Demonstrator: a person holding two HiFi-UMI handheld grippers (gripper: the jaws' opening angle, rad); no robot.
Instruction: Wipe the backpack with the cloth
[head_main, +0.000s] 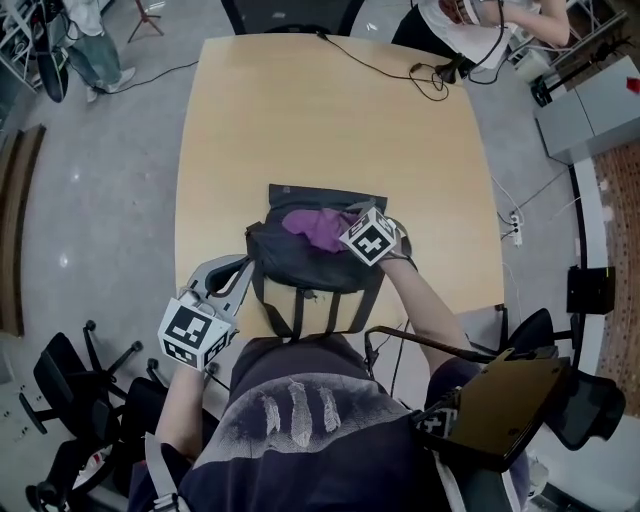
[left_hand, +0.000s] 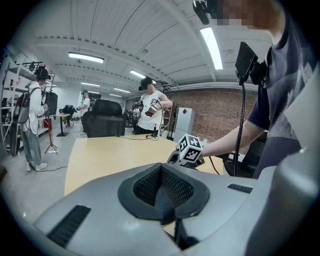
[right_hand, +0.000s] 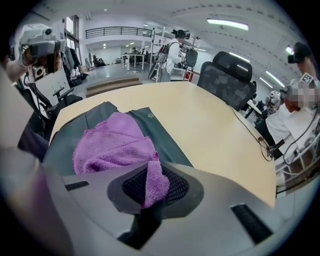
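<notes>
A dark backpack (head_main: 300, 268) lies flat on the wooden table (head_main: 300, 120) close to its near edge, straps hanging over toward me. A purple cloth (head_main: 312, 228) is bunched on its top panel. My right gripper (head_main: 347, 222) rests over the backpack's right part, shut on a corner of the cloth. In the right gripper view that cloth (right_hand: 112, 145) spreads over the backpack (right_hand: 167, 147) just ahead of the right gripper (right_hand: 152, 187). My left gripper (head_main: 243, 263) meets the backpack's left corner. In the left gripper view the left gripper (left_hand: 161, 192) is shut with dark fabric pinched between its pads.
A black cable (head_main: 400, 72) trails across the table's far right corner, where a person (head_main: 470, 20) stands. Office chairs (head_main: 70, 400) crowd the floor at my lower left. A power strip (head_main: 515, 225) lies on the floor to the right. Another person (head_main: 90, 40) stands far left.
</notes>
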